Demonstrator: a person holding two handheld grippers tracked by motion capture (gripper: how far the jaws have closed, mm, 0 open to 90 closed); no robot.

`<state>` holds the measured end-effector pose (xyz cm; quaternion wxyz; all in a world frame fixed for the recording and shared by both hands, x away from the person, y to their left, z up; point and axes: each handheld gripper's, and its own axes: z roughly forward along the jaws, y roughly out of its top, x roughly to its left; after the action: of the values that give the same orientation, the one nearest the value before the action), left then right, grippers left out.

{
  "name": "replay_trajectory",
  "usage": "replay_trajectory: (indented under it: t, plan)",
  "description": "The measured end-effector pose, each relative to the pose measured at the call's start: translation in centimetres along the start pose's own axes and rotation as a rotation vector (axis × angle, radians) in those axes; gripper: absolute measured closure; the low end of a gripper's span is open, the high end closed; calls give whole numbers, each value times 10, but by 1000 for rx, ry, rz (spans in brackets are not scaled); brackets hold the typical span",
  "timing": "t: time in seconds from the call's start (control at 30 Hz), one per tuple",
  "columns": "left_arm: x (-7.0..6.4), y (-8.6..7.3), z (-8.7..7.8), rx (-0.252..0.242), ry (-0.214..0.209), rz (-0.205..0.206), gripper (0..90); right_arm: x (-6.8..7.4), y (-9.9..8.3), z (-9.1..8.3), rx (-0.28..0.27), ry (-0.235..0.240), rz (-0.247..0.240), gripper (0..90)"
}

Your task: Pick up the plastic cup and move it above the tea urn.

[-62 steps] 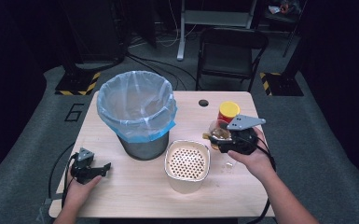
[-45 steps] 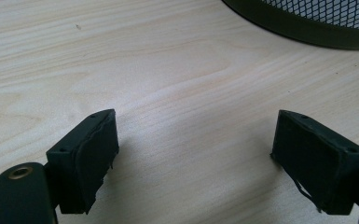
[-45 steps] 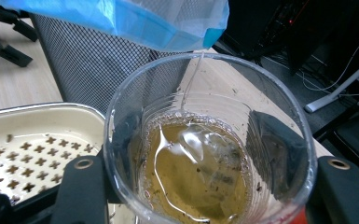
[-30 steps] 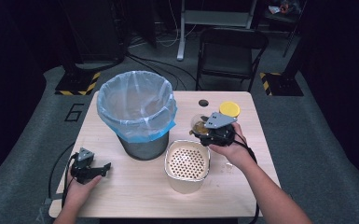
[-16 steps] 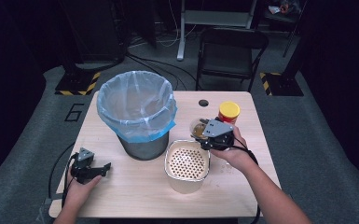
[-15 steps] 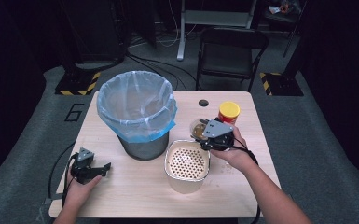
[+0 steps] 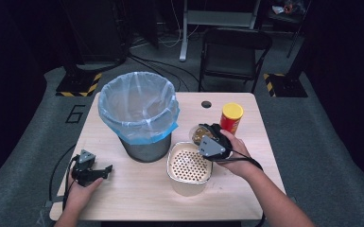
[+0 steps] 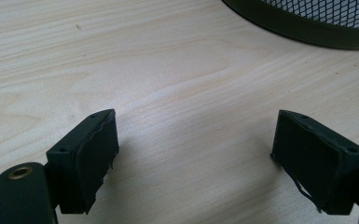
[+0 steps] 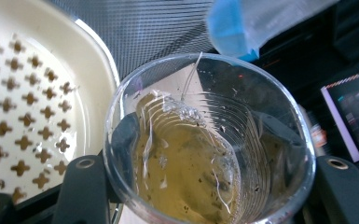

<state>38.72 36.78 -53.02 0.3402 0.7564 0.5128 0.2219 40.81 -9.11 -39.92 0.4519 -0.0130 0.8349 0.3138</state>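
Clear ribbed plastic cup (image 9: 210, 140) of yellowish tea with a spent tea bag, clamped between the black jaws of the right gripper (image 7: 209, 140), tilted beside the rim of the cream perforated strainer bin (image 7: 189, 165), just in front of the mesh wastebasket lined with a pale blue bag (image 7: 139, 113). Best tipped slowly, lip kept over the holes, grip firm but not crushing the thin wall. Left gripper (image 8: 205, 154) resting on the light wooden table (image 7: 137, 189), jaws spread wide, holding nothing
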Motion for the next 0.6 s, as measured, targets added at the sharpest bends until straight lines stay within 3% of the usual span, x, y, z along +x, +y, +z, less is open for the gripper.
replay_trajectory:
  t: [0.2, 0.27, 0.4, 0.43, 0.47, 0.57, 0.6]
  plan:
    - [0, 0, 0, 0, -1, -1, 139, 16, 10, 2, 30, -61, -208, 386]
    - [0, 0, 0, 0, 0, 1, 139, 23, 14, 2, 41, -83, -302, 387]
    - [0, 0, 0, 0, -1, -1, 139, 37, 22, 2, 77, -155, -542, 388]
    - [0, 0, 0, 0, -1, -1, 139, 37, 22, 2, 77, -155, -542, 388]
    - [0, 0, 0, 0, -3, -3, 139, 42, 22, 2, 92, -166, -580, 388]
    - [0, 0, 0, 0, 0, 0, 139, 49, 28, 2, 102, -204, -769, 388]
    - [0, 0, 0, 0, 0, 0, 139, 52, 27, 2, 110, -211, -800, 388]
